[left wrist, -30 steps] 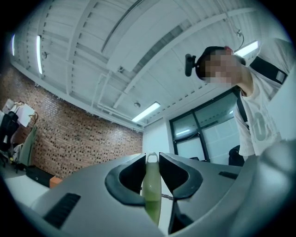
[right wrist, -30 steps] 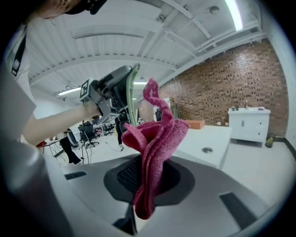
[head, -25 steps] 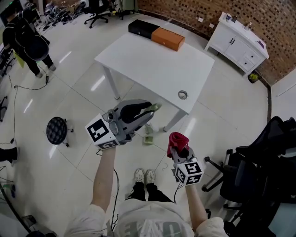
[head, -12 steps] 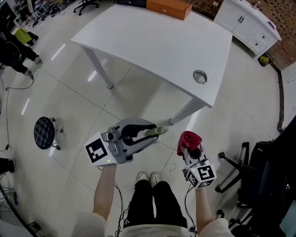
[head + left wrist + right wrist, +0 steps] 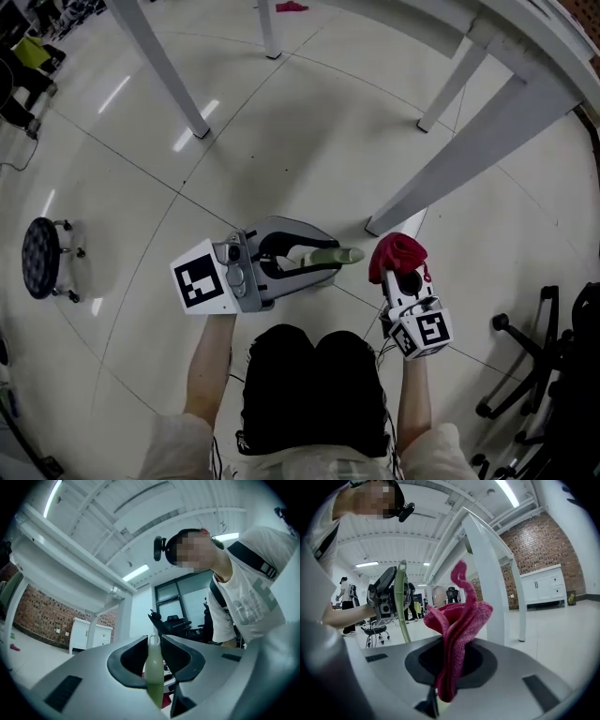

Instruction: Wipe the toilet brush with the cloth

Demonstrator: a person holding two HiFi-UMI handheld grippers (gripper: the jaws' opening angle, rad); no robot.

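No readable words or numbers: the cube (image 5: 200,286) on the left gripper (image 5: 330,255) and the cube (image 5: 428,332) on the right gripper (image 5: 398,272) bear only black-and-white square markers (patterns, not letters); grey shirt print (image 5: 253,606) too blurred.

White table (image 5: 487,131) overhead; black stool (image 5: 40,258) left; prob. office chair (image 5: 525,361) right.

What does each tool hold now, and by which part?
Left tool grips the green brush handle near its tip; right tool pinches the red cloth by its bunched folds.
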